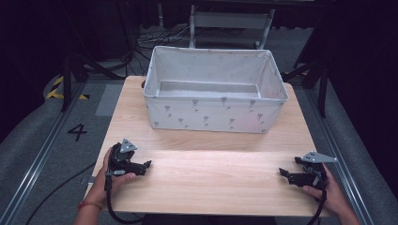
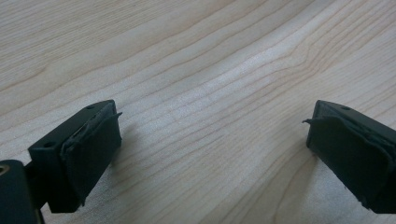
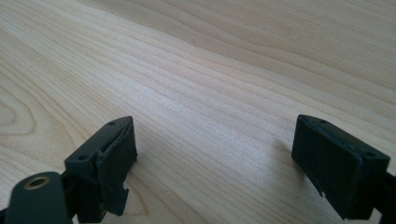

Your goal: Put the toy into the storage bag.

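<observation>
Left gripper (image 1: 146, 165) near table's (image 1: 206, 183) left edge, right gripper (image 1: 283, 172) near right edge. Both wide, holding nothing. Likely resting, ready. Cloth box (image 1: 213, 115) at back edge.

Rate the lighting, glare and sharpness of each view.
High view: the wooden table and fabric bin are evenly lit, the surroundings nearly black, a pale sheen band across the table, detail soft. Left gripper view: wood grain crisp, soft glare mid-frame, the left tool open and slightly blurred. Right gripper view: similar sheen, the right tool open with faint shadows.
</observation>
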Tool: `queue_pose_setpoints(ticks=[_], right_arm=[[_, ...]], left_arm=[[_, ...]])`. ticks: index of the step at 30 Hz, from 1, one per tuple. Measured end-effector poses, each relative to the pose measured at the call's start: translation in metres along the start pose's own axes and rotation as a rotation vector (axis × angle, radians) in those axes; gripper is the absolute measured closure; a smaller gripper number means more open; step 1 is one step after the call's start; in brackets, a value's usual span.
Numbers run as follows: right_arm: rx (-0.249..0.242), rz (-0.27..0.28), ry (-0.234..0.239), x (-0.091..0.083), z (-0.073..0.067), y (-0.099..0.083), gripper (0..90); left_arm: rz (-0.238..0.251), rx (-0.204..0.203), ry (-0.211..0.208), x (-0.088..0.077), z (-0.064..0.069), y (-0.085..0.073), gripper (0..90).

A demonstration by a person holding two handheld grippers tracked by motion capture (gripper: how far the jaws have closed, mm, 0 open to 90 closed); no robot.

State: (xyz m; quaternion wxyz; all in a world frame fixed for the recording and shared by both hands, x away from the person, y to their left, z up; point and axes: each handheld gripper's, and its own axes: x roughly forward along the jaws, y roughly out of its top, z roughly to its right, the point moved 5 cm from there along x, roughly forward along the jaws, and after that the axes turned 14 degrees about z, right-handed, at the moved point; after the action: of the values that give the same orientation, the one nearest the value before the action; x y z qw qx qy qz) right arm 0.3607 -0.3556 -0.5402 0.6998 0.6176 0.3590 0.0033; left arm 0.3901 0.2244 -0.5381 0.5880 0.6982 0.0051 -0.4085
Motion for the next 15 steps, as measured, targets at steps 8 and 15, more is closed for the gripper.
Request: queue_pose_setpoints(ticks=[8, 15], right_arm=[[-0.001, 0.000, 0.000, 0.0000, 0.0000, 0.0000, 14.1], [-0.002, 0.000, 0.000, 0.0000, 0.0000, 0.0000, 14.1]], left_arm=[[-0.003, 0.000, 0.001, 0.0007, -0.0003, 0.0003, 2.1], [-0.010, -0.005, 0.012, 0.0008, -0.0012, 0.0001, 0.4]])
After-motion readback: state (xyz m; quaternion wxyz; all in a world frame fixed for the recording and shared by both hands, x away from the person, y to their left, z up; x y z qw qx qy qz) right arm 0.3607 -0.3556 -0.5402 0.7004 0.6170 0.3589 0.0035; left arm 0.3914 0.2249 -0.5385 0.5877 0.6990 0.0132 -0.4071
